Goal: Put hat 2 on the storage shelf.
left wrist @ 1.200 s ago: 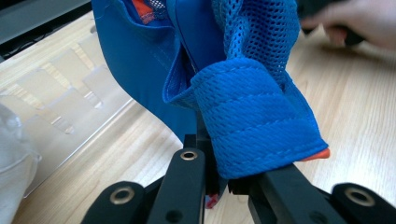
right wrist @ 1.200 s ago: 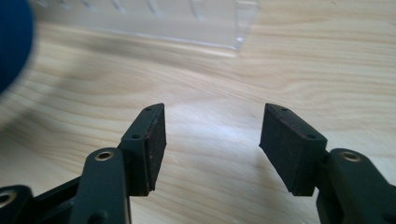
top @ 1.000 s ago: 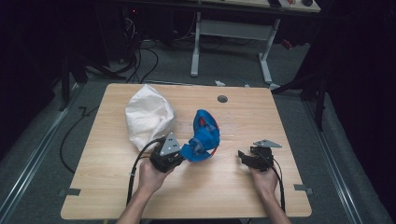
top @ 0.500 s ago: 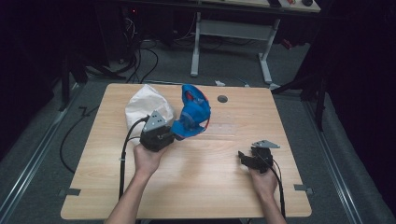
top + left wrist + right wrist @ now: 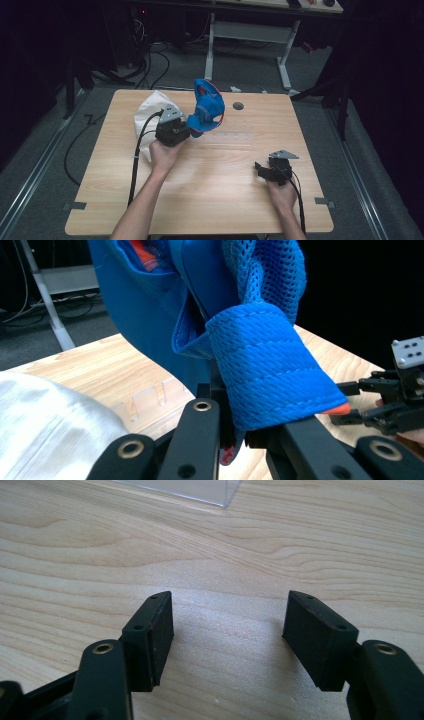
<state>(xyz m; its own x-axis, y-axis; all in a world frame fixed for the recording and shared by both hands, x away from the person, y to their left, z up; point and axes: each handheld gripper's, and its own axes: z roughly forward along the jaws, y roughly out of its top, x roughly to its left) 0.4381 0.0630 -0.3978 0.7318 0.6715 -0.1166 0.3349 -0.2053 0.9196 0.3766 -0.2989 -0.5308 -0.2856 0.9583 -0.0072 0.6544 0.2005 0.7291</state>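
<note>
One white bag (image 5: 148, 117), crinkled and soft-looking, is lying near the worktop's (image 5: 220, 200) far left corner, its near side partly behind my left hand (image 5: 164, 154). One blue garment (image 5: 206, 109), mesh-textured with stitched hem bands and a bit of orange at the lining, is hanging in the air just right of the bag, over the far half of the worktop. Its long axis is running up and slightly away from me, the bunched top pointing toward the far edge. My left claw (image 5: 186, 131) is clamping together on the garment's lower folded edge; in the left gripper view the cloth (image 5: 260, 360) is draping over the black jaws. One round dark hole (image 5: 238, 106) is sitting near the far edge. My right claw (image 5: 259, 169) is resting low near the right edge, jaws standing apart over bare pale wood grain (image 5: 225, 555), gripping nothing.
</note>
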